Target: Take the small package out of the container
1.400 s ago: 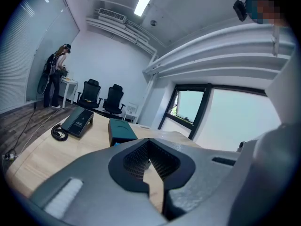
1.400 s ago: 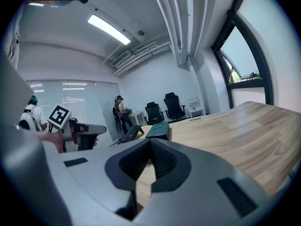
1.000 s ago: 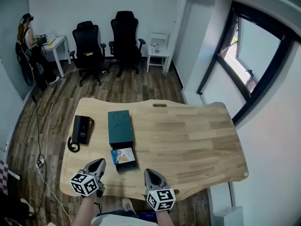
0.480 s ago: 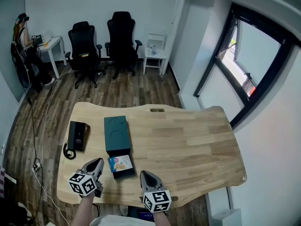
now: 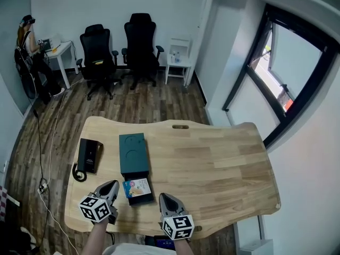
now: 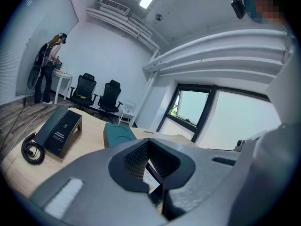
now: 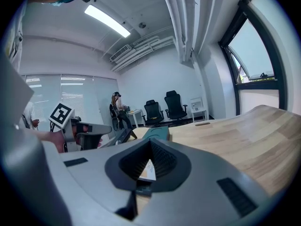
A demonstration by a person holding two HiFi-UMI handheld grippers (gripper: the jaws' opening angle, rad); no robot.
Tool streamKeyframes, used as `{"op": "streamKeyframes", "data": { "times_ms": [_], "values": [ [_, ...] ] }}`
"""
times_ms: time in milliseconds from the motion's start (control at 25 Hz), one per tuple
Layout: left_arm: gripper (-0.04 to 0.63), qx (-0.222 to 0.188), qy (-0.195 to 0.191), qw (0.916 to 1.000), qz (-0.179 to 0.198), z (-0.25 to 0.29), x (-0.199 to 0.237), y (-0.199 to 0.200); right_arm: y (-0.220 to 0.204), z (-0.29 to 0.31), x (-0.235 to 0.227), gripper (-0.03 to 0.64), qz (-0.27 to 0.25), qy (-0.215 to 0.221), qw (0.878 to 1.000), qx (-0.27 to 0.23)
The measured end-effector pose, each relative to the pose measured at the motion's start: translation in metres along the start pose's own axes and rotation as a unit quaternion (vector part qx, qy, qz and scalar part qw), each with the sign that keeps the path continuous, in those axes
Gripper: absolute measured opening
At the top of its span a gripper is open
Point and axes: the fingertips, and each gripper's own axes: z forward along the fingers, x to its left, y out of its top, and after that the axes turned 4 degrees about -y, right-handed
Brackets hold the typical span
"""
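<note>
Teal container [image 5: 133,152] on a wooden table [image 5: 212,163], with its dark drawer [image 5: 142,196] drawn out toward the near edge. The small package [image 5: 137,185], pale with colour print, lies flat in the drawer. The left gripper [image 5: 111,186] sits just beside the drawer's left wall and the right gripper [image 5: 163,197] near its right. Both point toward the far side of the table. In each gripper view the jaws are pressed together and hold nothing, and the package shows only through the gap behind them.

Handling, as judged: the package is thin, light and probably a stiff card carton, so it is likely to slide rather than crush. Lying flat, it offers only its edges. The near short edge or a long side seems the best hold, though the head view is too small to show whether the drawer walls leave a gap there.

Clearance: the table's near edge is close behind the drawer. A black box [image 5: 89,154] with a coiled cable [image 5: 78,174] stands to the left, well apart. Broad bare wood lies to the right.
</note>
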Motion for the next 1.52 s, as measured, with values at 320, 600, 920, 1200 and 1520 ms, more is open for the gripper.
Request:
{"op": "streamKeyframes", "data": {
  "times_ms": [320, 600, 920, 1200, 1520],
  "values": [
    [0.002, 0.011, 0.008, 0.9999, -0.007, 0.008, 0.009, -0.008, -0.006, 0.013, -0.003, 0.003, 0.005, 0.005, 1.0, 0.011],
    [0.002, 0.029, 0.015, 0.9992, -0.022, 0.012, 0.02, -0.025, -0.018, 0.022, -0.01, 0.003, 0.007, 0.004, 1.0, 0.029],
    [0.002, 0.05, 0.034, 0.9976, -0.034, 0.015, 0.034, -0.045, -0.034, 0.04, -0.008, 0.003, 0.001, 0.017, 0.998, 0.055],
    [0.002, 0.067, 0.05, 0.9955, -0.043, 0.017, 0.047, -0.065, -0.049, 0.053, -0.004, 0.003, 0.0, 0.031, 0.996, 0.078],
    [0.003, 0.091, 0.055, 0.9923, -0.064, 0.025, 0.053, -0.089, -0.057, 0.064, -0.008, 0.003, -0.002, 0.037, 0.995, 0.095]
  ]
}}
